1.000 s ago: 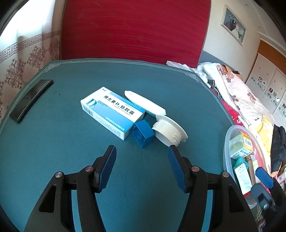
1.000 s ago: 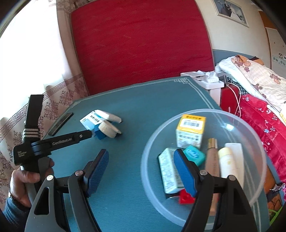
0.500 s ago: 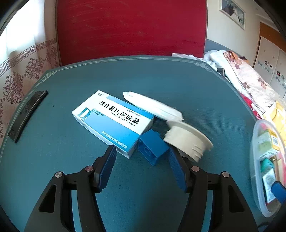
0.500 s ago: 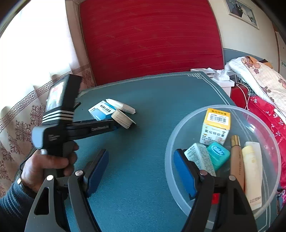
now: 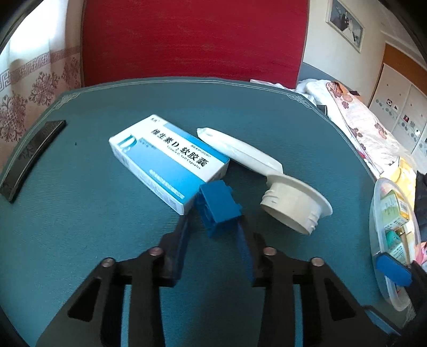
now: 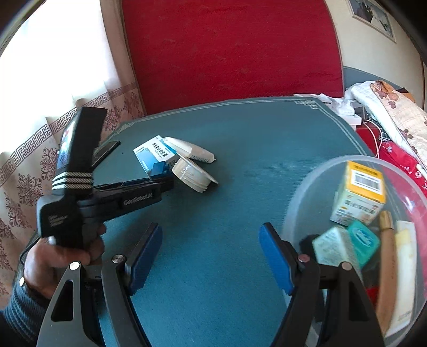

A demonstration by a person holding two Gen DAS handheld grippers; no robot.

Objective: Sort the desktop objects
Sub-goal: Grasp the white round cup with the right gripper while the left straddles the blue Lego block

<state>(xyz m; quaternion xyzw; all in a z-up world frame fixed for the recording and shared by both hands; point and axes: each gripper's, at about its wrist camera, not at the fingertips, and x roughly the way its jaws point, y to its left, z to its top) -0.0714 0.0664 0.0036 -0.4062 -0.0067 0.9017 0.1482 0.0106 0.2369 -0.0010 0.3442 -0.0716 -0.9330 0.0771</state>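
Teal mat (image 5: 80, 240), red panel (image 5: 194, 37) behind. Left gripper (image 5: 213, 227) closing on blue block (image 5: 217, 206); right gripper (image 6: 210, 256) unclenched, empty.

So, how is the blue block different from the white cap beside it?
The blue block is small and boxy; the white cap is round, wider, with a flange. The block sits between the closing left gripper jaws; the cap lies free on its side. Both rest on the green table.

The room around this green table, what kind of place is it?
Most likely a bedroom at home: a floral quilt lies piled beside the table, a framed picture hangs on the wall, and patterned curtains cover a bright window.
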